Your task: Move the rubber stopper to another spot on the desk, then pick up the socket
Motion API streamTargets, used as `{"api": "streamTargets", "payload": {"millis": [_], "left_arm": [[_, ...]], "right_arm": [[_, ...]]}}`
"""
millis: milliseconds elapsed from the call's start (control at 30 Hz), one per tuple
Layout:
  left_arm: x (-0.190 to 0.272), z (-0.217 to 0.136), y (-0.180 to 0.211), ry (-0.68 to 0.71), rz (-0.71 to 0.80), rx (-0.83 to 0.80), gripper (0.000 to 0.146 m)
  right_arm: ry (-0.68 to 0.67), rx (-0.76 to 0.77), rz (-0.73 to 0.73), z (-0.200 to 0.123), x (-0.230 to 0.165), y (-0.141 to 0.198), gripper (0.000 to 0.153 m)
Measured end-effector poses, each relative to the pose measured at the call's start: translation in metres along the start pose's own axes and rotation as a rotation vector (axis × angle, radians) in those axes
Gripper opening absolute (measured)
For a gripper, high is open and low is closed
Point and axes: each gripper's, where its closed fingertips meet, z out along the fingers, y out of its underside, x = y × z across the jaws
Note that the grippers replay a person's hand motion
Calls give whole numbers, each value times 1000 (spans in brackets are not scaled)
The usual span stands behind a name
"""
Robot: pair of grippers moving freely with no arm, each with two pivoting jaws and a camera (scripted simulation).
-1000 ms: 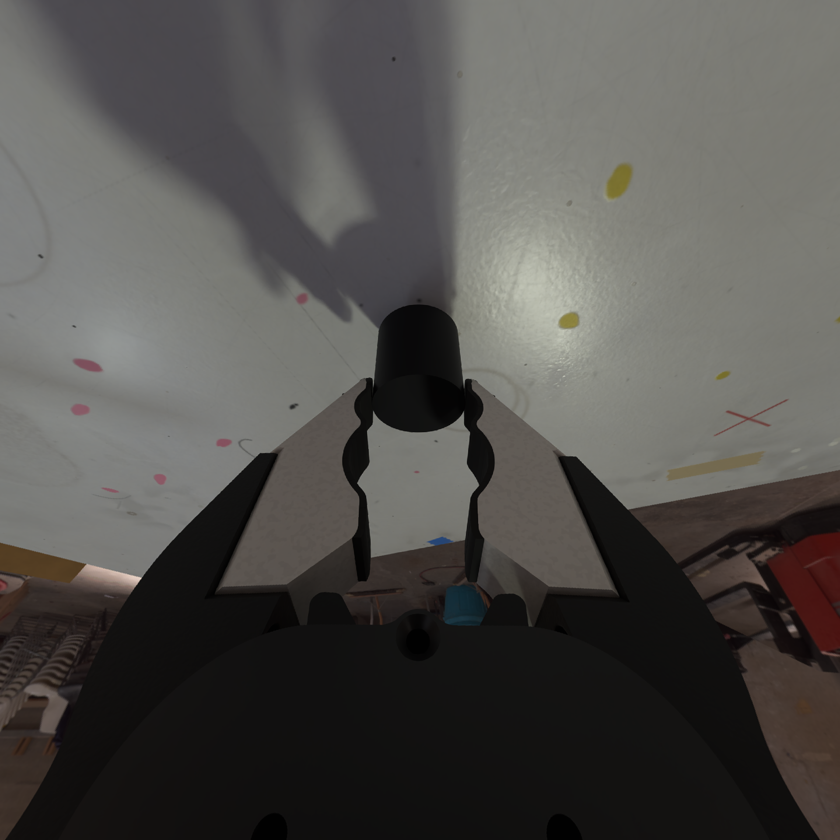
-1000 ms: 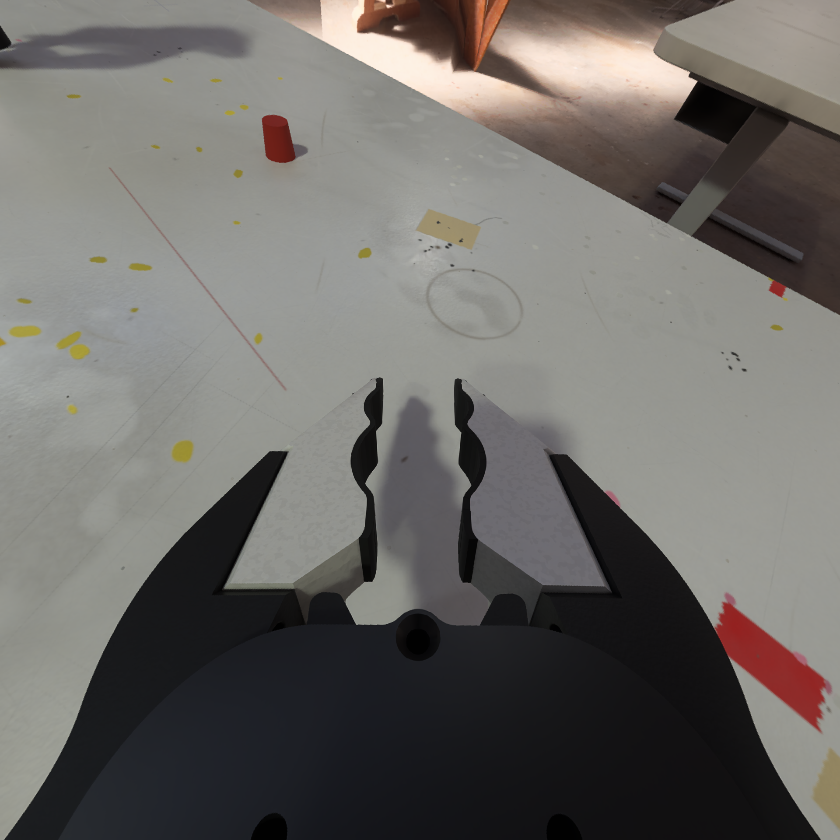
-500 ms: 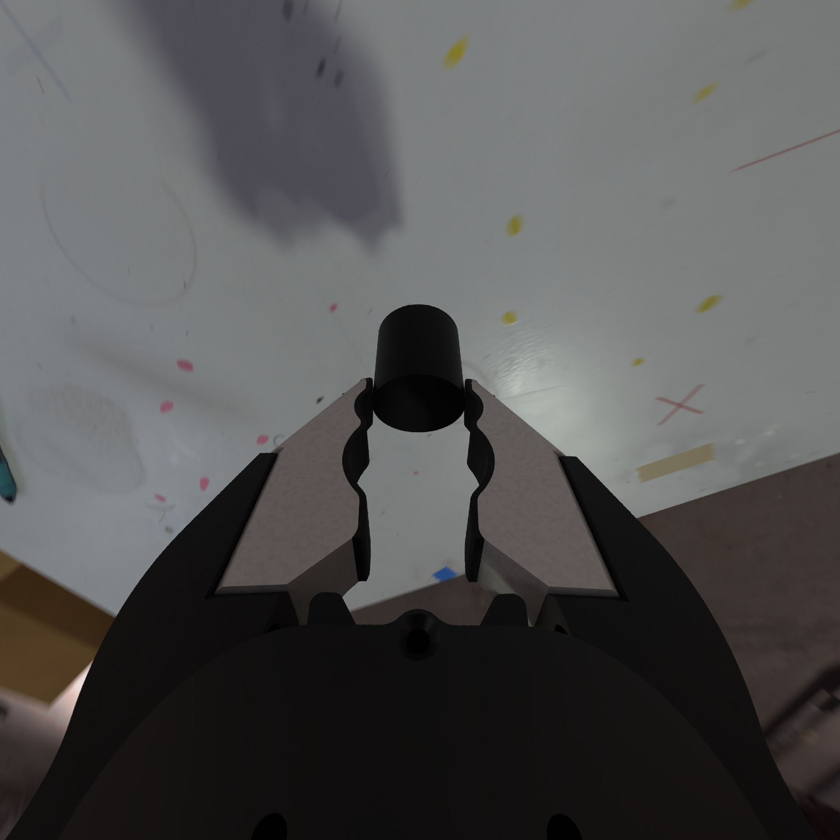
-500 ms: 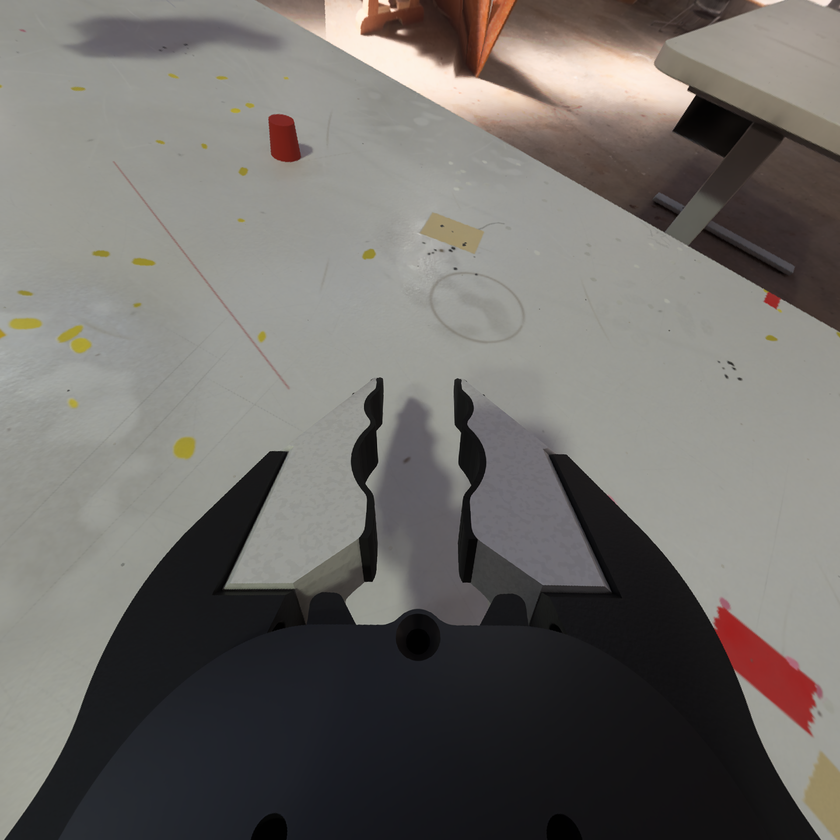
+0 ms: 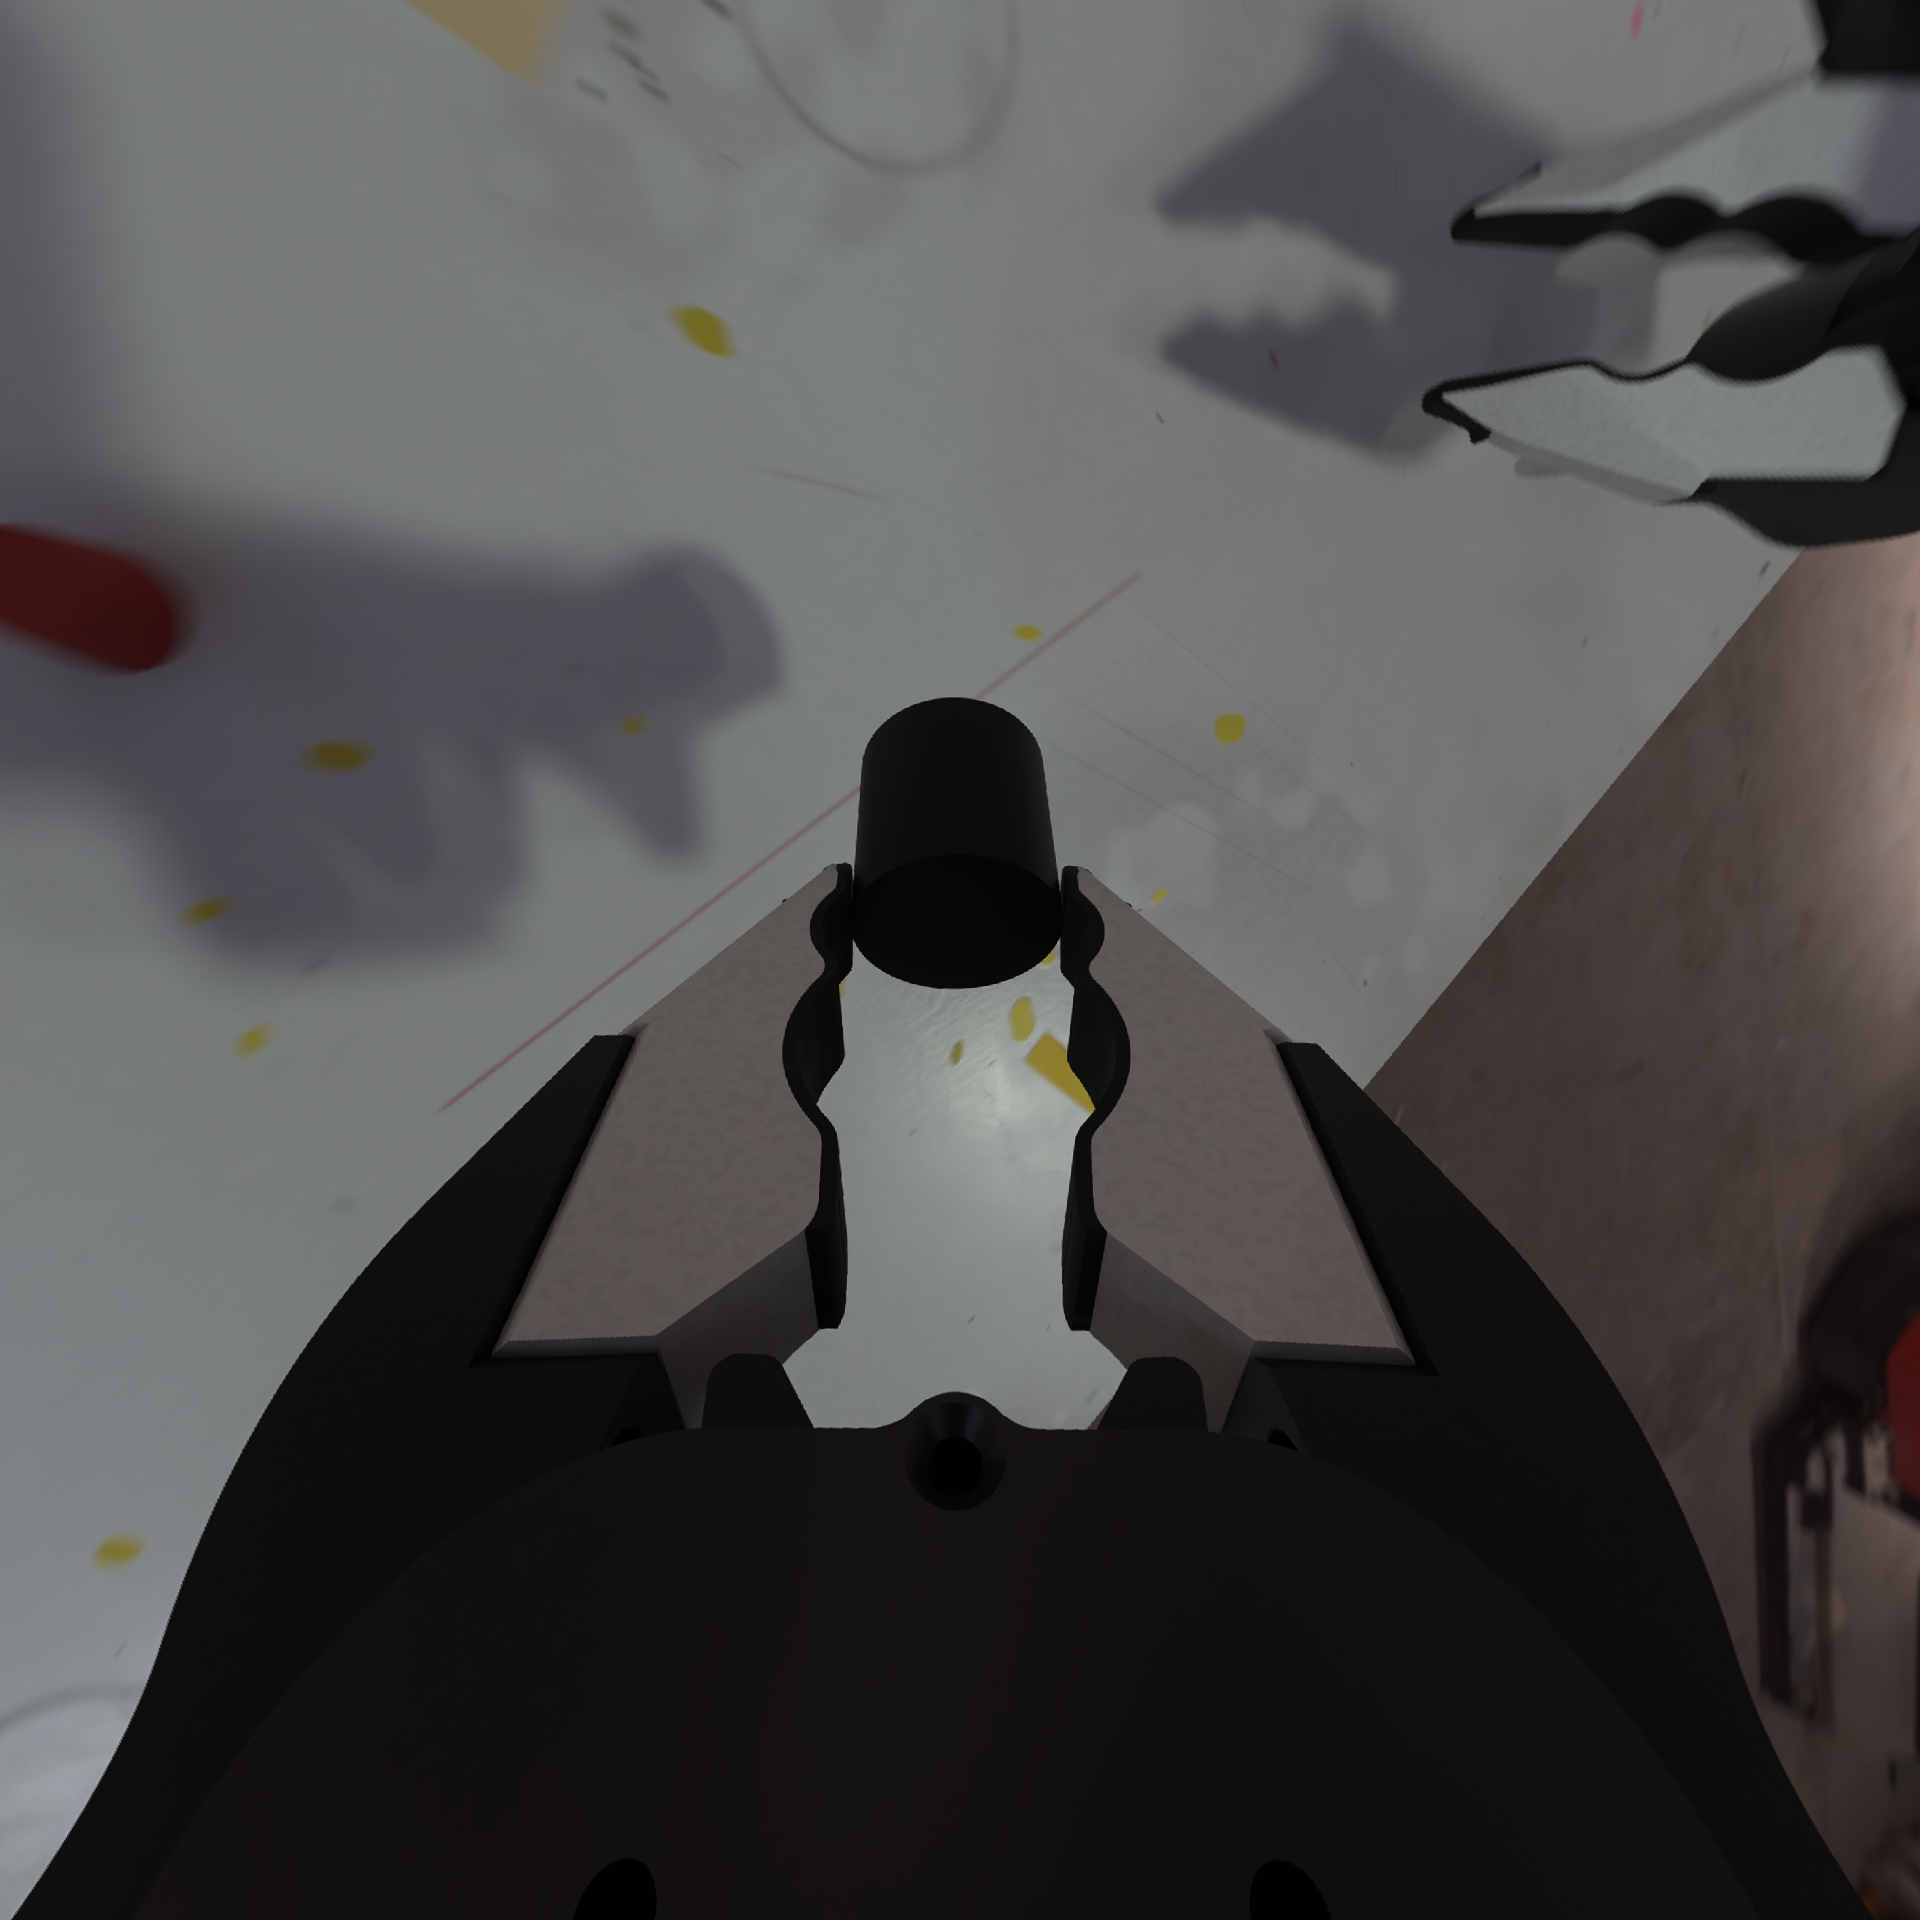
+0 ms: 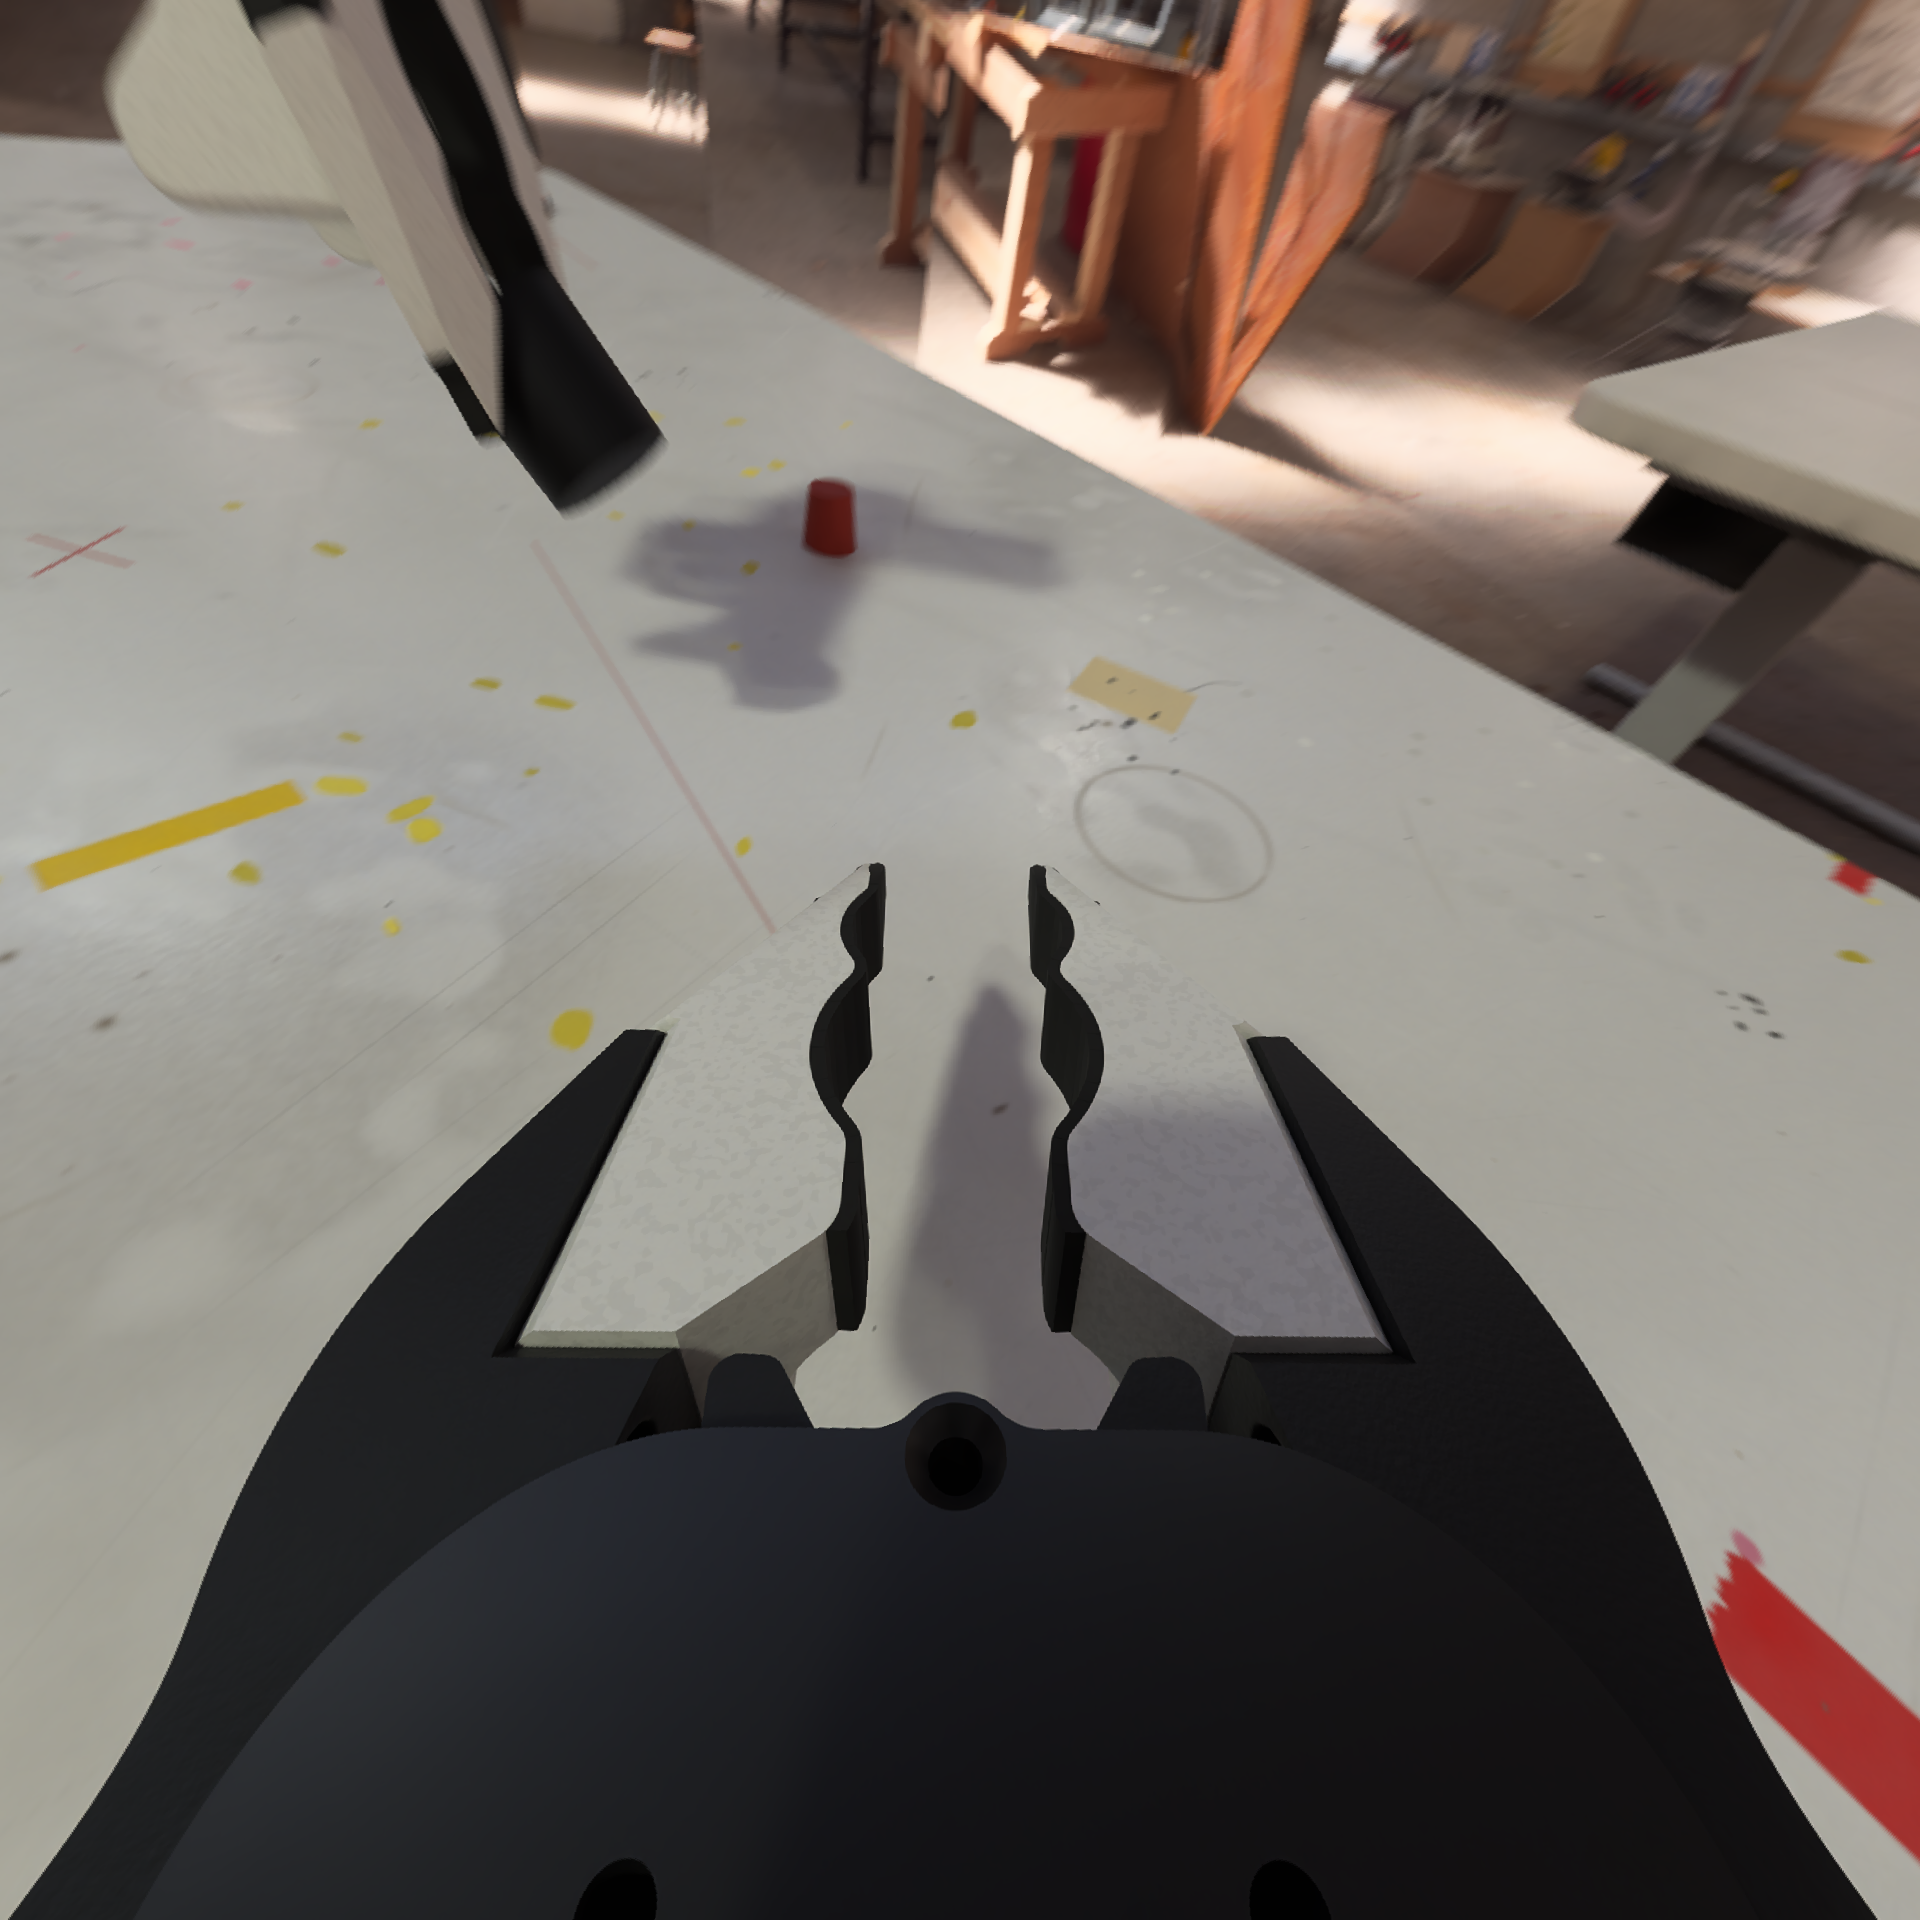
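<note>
The left gripper (image 5: 956, 894) holds a black, cup-shaped thing (image 5: 954, 831) tight between the tips of its fingers (image 5: 727, 1081). It is the rubber stopper or the socket, but I cannot tell which. The fingers are closed only as far as the black thing lets them, and they press on both its sides. It hangs in the air above the worktop (image 5: 416, 312), not touching it.

A small red cone-shaped piece (image 6: 829, 517) stands upright on the worktop, well apart from the black thing. In the left wrist view it is a blurry red shape (image 5: 88, 608) far to the left of the black thing. A dark shadow lies on the worktop all around the red piece.

The right gripper (image 6: 956, 904) holds nothing. Its fingers (image 6: 748, 1101) are a little way apart, with bare worktop showing between them. It hangs over the worktop, on the near side of the red piece. A thin grey ring mark (image 6: 1172, 833) is drawn on the worktop just beside its right finger tip.
</note>
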Motion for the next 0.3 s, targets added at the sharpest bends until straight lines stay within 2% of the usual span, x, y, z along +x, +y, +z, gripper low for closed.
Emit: {"api": "streamTargets", "payload": {"millis": [67, 133, 200, 300], "left_arm": [[22, 30, -2, 39, 34, -57, 40], [48, 51, -9, 164, 13, -66, 40], [68, 62, -19, 274, -11, -55, 40], [81, 67, -36, 336, -33, 0, 40]], "right_arm": [[-66, -52, 9, -1, -8, 4, 28], [-175, -71, 51, -2, -23, 2, 29], [-262, -66, 89, -3, -36, -4, 29], [-279, -12, 114, -3, -46, -16, 28]]}}
